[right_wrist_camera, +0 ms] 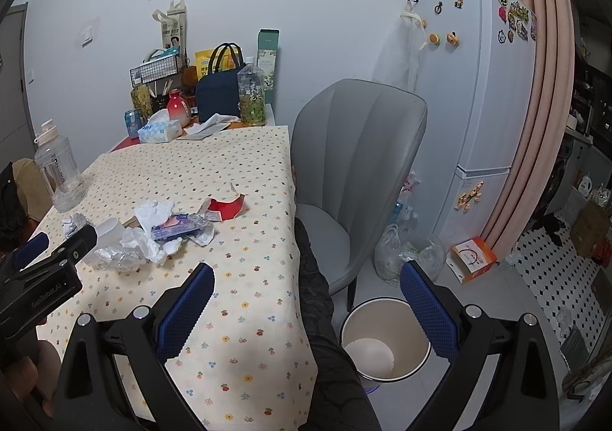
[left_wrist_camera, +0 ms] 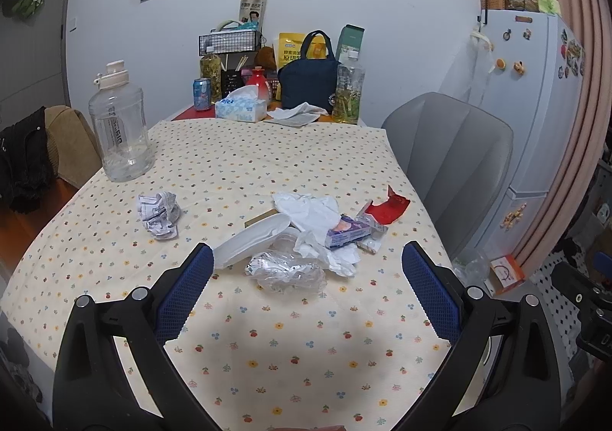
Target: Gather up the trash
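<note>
A heap of trash lies on the flowered tablecloth (left_wrist_camera: 267, 335): a white foam tray (left_wrist_camera: 250, 239), crumpled clear plastic (left_wrist_camera: 285, 272), white tissue (left_wrist_camera: 310, 211), a purple packet (left_wrist_camera: 350, 232), a torn red wrapper (left_wrist_camera: 386, 207) and, apart to the left, a crumpled paper ball (left_wrist_camera: 158, 214). My left gripper (left_wrist_camera: 306, 270) is open just short of the clear plastic, holding nothing. My right gripper (right_wrist_camera: 306, 289) is open over the table's right edge, above an empty white bin (right_wrist_camera: 384, 339) on the floor. The left gripper (right_wrist_camera: 49, 258) also shows in the right wrist view beside the heap (right_wrist_camera: 160, 232).
A big clear water jug (left_wrist_camera: 120, 128) stands at the table's left. Tissue box (left_wrist_camera: 241, 107), bottles, a can and a dark blue bag (left_wrist_camera: 308, 84) crowd the far end. A grey chair (right_wrist_camera: 355, 163) sits at the right side, with a fridge (right_wrist_camera: 474, 94) and plastic bags (right_wrist_camera: 405, 251) beyond.
</note>
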`<state>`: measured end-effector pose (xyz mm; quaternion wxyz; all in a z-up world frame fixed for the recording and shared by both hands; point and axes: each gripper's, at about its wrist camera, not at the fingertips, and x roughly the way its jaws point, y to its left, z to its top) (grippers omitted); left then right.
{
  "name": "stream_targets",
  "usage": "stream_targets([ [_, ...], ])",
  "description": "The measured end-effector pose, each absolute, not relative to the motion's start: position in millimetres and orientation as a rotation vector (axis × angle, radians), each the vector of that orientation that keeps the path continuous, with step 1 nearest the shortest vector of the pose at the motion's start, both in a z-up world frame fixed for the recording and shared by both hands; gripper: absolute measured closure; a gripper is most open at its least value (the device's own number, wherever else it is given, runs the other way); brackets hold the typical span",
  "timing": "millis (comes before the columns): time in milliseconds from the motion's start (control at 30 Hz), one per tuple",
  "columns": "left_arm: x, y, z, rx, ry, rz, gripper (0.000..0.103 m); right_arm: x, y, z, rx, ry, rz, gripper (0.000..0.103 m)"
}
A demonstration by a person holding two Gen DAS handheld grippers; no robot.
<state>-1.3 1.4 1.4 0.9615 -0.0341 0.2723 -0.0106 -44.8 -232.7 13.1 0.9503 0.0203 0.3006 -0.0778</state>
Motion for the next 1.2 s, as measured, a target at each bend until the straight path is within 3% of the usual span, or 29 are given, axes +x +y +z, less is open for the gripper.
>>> stream_targets([
  [867,23,72,-22,-0.132,0.573,0.093,0.005,0,-183,2,0.012,0.651,0.006,0.008],
  [1200,45,81,-44,-0.141,0.633,0.098,0.016,32,-161,-16,0.02,0.694,0.085,0.011],
])
